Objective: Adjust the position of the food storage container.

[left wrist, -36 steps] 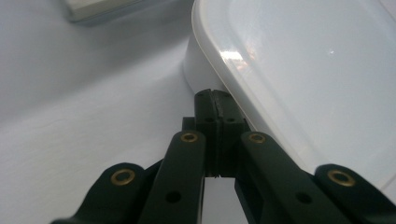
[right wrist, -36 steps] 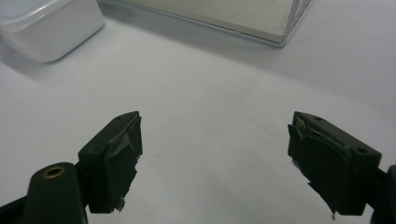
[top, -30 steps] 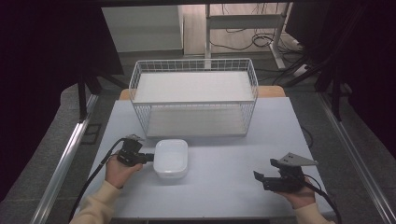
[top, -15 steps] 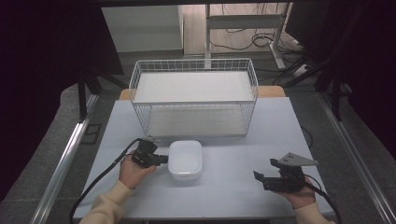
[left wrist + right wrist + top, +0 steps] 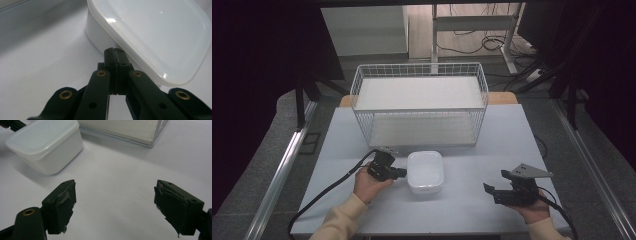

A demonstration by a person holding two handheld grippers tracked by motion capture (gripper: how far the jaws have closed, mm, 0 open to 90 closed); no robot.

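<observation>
Pushed rightward, rounded glossy plastic box (image 5: 425,171) against closed left claw (image 5: 402,173).

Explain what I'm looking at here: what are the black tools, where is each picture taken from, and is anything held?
A person holds a handheld two-jaw gripper in each hand. One picture looks down from above the table; the others come from cameras riding on each gripper. The left gripper is shut, its tips against the side of a white lidded container, gripping nothing. The right gripper is open and empty above bare table. A white wire basket stands behind the container.
</observation>
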